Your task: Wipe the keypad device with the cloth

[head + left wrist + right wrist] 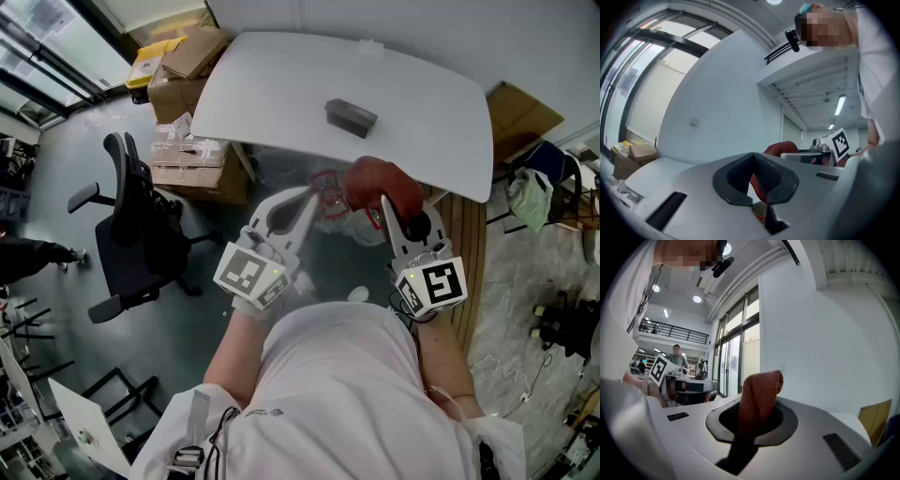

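Right gripper [386, 208]: pressed together on the cloth [375, 183]. A rust-red wad of it sticks out past the gripper's tips, and in the right gripper view it stands up between the jaws.
Left gripper [312, 194]: pressed together and pinching nothing. In its own view the red seen through the gap behind the tips is the cloth held in the other gripper, just beside it.
Keypad device [352, 117]: a dark grey block lying flat on the white worktop [281, 94]. It is ahead of both grippers, roughly on the line between them, well apart from each and touched by neither.
Gripper pose: both point level and sit side by side, short of the worktop's near edge.
Step in hand: probably the carry. The cloth is secured but has not yet reached the device, so no wiping has begun.
Next move calls for: taking the right gripper forward over the edge, then lowering it so the loose wad, not the gripper's tips, meets the device's top face. After that, drag it across.
Left gripper's likely part: brace the device from the side so the small block does not slide under the stroke.
Watch for: too short a wad, which would let hard tips scrape the keys.
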`<state>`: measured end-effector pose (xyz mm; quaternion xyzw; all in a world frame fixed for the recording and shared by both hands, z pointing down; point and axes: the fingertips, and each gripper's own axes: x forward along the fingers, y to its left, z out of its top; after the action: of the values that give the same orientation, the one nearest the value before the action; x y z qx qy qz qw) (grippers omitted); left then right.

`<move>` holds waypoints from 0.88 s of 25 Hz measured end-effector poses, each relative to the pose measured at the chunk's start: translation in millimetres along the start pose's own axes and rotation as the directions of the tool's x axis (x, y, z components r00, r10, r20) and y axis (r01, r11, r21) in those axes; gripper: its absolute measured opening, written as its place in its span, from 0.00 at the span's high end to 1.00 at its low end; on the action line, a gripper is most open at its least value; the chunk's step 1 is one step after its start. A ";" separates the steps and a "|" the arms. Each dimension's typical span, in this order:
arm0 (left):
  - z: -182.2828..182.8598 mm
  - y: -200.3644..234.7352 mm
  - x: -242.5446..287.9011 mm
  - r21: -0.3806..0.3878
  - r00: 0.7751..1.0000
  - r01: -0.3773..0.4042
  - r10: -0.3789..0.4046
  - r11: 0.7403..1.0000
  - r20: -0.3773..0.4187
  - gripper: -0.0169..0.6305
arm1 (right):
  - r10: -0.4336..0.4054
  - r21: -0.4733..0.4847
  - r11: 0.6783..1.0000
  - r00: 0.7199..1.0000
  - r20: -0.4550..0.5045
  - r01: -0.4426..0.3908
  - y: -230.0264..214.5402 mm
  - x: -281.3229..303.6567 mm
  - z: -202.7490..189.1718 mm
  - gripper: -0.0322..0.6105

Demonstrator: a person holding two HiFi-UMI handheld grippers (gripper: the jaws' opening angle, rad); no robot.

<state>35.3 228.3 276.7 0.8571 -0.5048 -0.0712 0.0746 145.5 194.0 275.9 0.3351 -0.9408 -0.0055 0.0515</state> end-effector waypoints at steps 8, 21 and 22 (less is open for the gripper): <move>-7.5 33.9 -12.6 -0.011 1.000 0.007 -0.007 1.000 -0.027 0.96 | -0.037 0.044 0.998 0.999 -0.030 0.038 9.2 24.4 -10.7 0.86; -24.1 77.2 -6.6 -0.049 0.995 0.052 -0.056 0.997 -0.080 0.96 | -0.123 0.040 0.991 0.990 -0.063 0.125 -4.2 58.4 -25.3 0.86; -25.5 79.5 -3.5 -0.050 0.995 0.048 -0.052 0.998 -0.087 0.96 | -0.132 0.049 0.990 0.989 -0.072 0.136 -10.9 60.1 -27.5 0.86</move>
<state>-29.3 194.8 317.7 0.8698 -0.4774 -0.0469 0.1156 108.8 148.3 308.4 0.3987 -0.9136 0.0277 0.0741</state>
